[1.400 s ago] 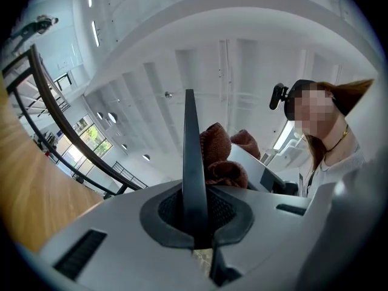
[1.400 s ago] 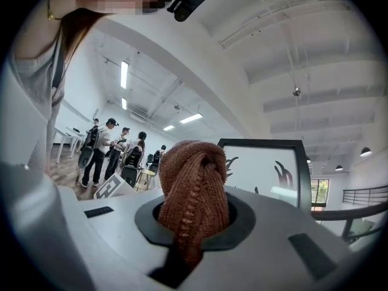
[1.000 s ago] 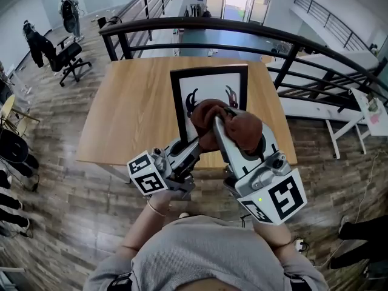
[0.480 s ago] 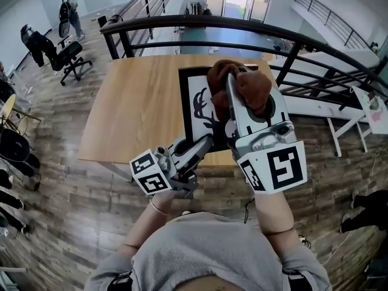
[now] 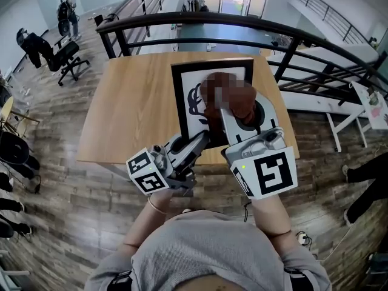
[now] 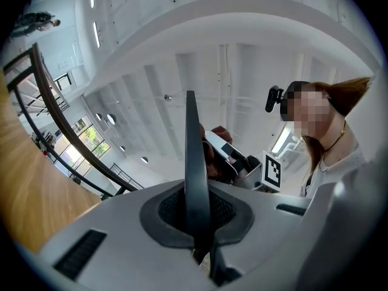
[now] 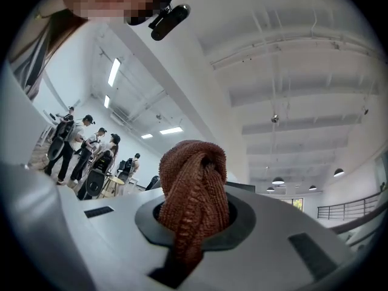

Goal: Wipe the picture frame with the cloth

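**Grippers clamp frame and cloth above one table**

Wood is the biggest thing here: a single table (image 5: 127,114) with a black railing (image 5: 200,23) just behind its far edge. Over the table's right half is the one picture frame (image 5: 193,77), black-bordered with a white mat and a dark antlered drawing. It is tilted up off the tabletop at its near end. Whether its far edge rests on the wood cannot be told.

Two hand-held grippers are at work, each with a marker cube at its rear. The left gripper (image 5: 205,137) has its jaws drawn together on the frame's near edge. In the left gripper view the frame (image 6: 192,162) rises edge-on as a thin dark strip out of the closed left gripper (image 6: 195,214). The right gripper (image 5: 227,115) reaches over the frame's face from the near right, jaws pinched on the one cloth (image 5: 245,99). That cloth is a brown knitted wad pressed against the glass on the frame's right half. In the right gripper view the cloth (image 7: 194,187) bulges out between the closed jaws of the right gripper (image 7: 193,226), filling the gap completely.
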Demonstrator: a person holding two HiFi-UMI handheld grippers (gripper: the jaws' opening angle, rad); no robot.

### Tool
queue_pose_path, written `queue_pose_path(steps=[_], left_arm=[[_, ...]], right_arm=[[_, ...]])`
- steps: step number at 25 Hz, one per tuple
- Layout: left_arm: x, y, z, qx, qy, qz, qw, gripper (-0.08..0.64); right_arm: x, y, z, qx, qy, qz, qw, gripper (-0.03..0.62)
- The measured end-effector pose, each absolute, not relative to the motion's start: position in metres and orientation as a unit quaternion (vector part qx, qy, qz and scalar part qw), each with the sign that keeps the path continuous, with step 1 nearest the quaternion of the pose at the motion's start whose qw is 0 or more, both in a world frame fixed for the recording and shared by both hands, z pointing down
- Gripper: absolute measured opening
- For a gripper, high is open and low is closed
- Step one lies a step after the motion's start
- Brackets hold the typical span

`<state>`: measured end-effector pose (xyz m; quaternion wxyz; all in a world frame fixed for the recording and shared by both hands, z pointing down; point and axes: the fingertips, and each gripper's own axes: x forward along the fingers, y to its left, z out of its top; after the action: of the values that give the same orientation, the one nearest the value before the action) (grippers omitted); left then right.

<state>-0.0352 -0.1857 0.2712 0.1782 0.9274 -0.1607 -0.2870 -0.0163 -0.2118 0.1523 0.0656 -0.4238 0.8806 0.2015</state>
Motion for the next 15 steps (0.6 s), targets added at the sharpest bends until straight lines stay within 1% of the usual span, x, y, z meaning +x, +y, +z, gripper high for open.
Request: queue_pose_path(steps=[12,15], left_arm=[[-0.034,-0.187,0.271,0.925,-0.158,-0.298,0.174,0.019],[-0.034,-0.186,0.269,0.925,-0.161,-0.299,0.173,0.019]], right_arm=[[-0.016,-0.201,0.192,-0.411,0.892,0.186,0.030,0.046],[-0.017,-0.197,0.194,-0.411,0.893,0.179,0.048,0.046]])
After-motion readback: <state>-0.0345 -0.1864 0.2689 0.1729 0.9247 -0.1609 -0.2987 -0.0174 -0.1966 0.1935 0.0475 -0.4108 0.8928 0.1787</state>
